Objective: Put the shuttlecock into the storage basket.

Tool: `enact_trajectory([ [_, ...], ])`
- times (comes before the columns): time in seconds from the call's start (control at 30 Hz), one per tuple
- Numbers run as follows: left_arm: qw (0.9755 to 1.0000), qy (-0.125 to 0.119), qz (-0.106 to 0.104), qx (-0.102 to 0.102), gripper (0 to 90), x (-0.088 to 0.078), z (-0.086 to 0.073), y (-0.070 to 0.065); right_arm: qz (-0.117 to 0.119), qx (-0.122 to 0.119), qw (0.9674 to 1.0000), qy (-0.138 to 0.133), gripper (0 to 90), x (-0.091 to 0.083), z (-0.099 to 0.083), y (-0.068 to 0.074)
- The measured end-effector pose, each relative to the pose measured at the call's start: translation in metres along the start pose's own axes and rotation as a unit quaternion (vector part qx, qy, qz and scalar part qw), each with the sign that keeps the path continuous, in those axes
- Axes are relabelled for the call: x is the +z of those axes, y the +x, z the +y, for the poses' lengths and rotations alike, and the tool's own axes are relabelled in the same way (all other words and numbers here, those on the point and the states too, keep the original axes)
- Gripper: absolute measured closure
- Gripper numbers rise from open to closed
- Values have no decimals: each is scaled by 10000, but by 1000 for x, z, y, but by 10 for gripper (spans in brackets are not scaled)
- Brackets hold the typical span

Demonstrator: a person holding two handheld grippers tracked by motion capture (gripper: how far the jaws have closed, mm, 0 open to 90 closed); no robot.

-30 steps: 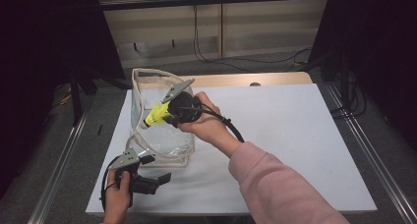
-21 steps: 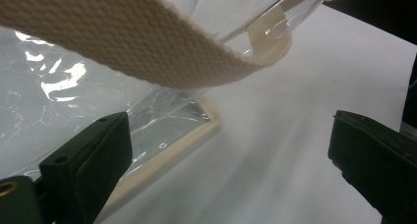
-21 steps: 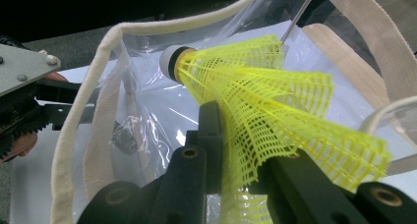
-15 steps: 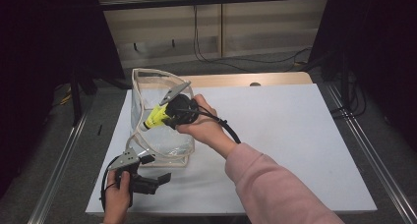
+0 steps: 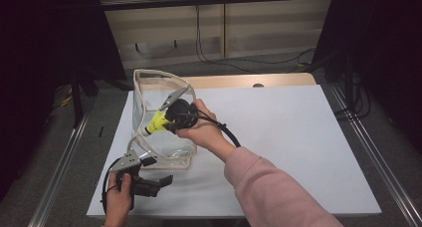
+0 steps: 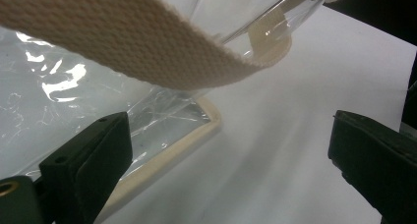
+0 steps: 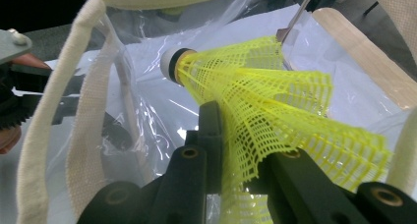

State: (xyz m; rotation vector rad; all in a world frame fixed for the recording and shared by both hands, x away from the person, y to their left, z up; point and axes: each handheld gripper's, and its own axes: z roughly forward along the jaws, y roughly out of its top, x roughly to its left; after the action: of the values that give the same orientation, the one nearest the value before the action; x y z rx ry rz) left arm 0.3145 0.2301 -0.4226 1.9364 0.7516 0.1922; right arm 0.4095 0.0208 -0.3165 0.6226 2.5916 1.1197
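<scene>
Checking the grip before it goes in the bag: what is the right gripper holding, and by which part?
The right gripper holds a yellow shuttlecock by its mesh skirt, cork end pointing away.

White table top [image 5: 298, 137]; wooden edge strip [image 5: 249, 81] behind; cables [image 5: 209, 48] on floor.

One clear bag [image 5: 164, 142], one yellow shuttlecock [image 5: 157, 122], two handheld grippers, one white table [image 5: 298, 137].
</scene>
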Motion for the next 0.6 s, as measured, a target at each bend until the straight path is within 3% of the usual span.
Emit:
enact_trajectory([
  [0.43,10000,-4,-7,-10,29,0,0,0,15,74,9999,145,817,12,-5,2],
  [0.6,10000,-17,4,-16,29,0,0,0,33,-7,9998,178,816,14,-6,1],
])
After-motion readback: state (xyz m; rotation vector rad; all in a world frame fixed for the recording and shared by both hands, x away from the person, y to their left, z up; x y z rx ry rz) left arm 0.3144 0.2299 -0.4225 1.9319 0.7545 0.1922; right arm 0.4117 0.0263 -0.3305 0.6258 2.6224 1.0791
